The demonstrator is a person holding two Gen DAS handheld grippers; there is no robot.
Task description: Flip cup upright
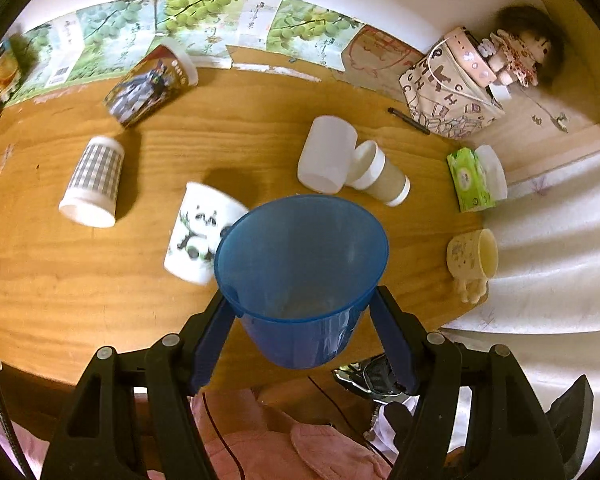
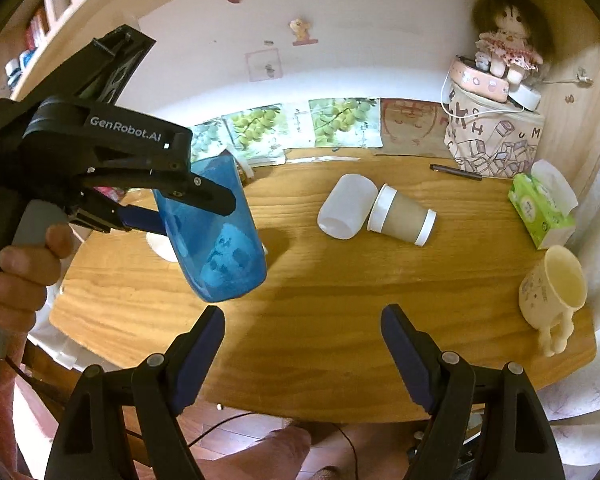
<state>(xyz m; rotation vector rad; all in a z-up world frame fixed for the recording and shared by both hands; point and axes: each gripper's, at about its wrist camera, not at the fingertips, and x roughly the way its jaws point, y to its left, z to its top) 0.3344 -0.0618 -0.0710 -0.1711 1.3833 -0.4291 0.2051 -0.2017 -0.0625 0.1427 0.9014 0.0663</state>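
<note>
**Aloft: blue cup clamped in the left gripper**

Clearly, the blue cup (image 1: 300,276) is held off the bench (image 1: 60,280) by the left gripper (image 1: 302,304), whose two fingers are pressed against the cup's sides just below the rim. In the right wrist view the cup (image 2: 216,248) is seen tilted in the air, its base lower and nearer the camera than its mouth, which is hidden behind the gripper body. The right gripper (image 2: 303,320) is held wide apart, with nothing between its fingers, above the near part of the bench.

Behind the held cup a panda-printed cup (image 1: 200,236) is seen. Farther back, a white cup (image 2: 346,212) and a brown paper cup (image 2: 402,220) are lain on their sides, touching. A cream mug (image 2: 552,288) is placed near the bench's right edge, and a green tissue pack (image 2: 540,212) beyond it.
</note>
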